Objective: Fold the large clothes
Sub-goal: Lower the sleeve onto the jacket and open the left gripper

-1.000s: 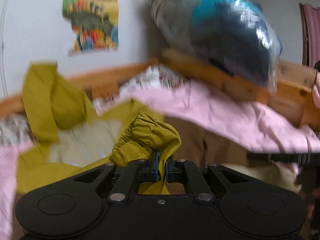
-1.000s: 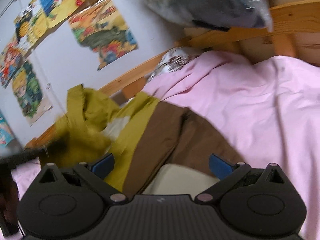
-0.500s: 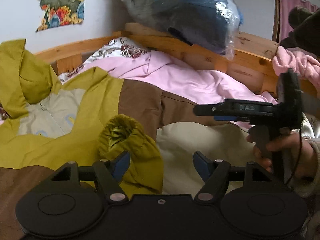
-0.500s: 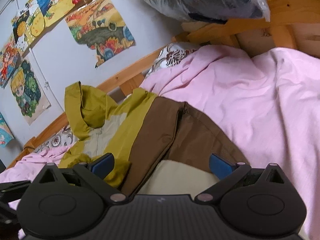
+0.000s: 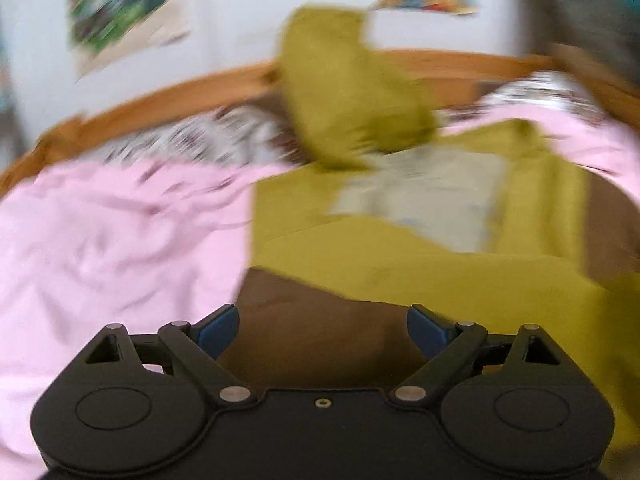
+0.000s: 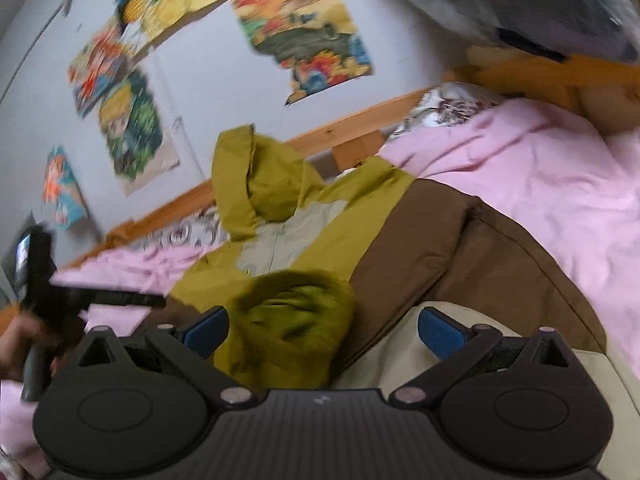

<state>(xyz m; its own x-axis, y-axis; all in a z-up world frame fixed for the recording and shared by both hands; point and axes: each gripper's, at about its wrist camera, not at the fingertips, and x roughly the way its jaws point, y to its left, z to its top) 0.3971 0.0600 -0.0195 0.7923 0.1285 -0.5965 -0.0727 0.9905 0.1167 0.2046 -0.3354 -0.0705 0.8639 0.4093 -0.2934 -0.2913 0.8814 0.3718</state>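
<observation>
A: Where was the jacket [image 5: 420, 280]?
B: Flat on the pink sheet [image 5: 100, 240]. The left gripper [image 5: 322, 330] was opening, nothing between its jaws; the right gripper [image 6: 322, 330] gaped empty over the cuff [image 6: 288, 320].
A: Advice?
B: Probably smooth that sleeve first. Only the right view showed the cuff.

Left tongs [image 5: 322, 326] angled downward, jaws opening, nothing between blue pads. Right tongs [image 6: 322, 330] spread wide, nothing gripped. Person's hand [image 6: 16, 344] grips left handle.
</observation>
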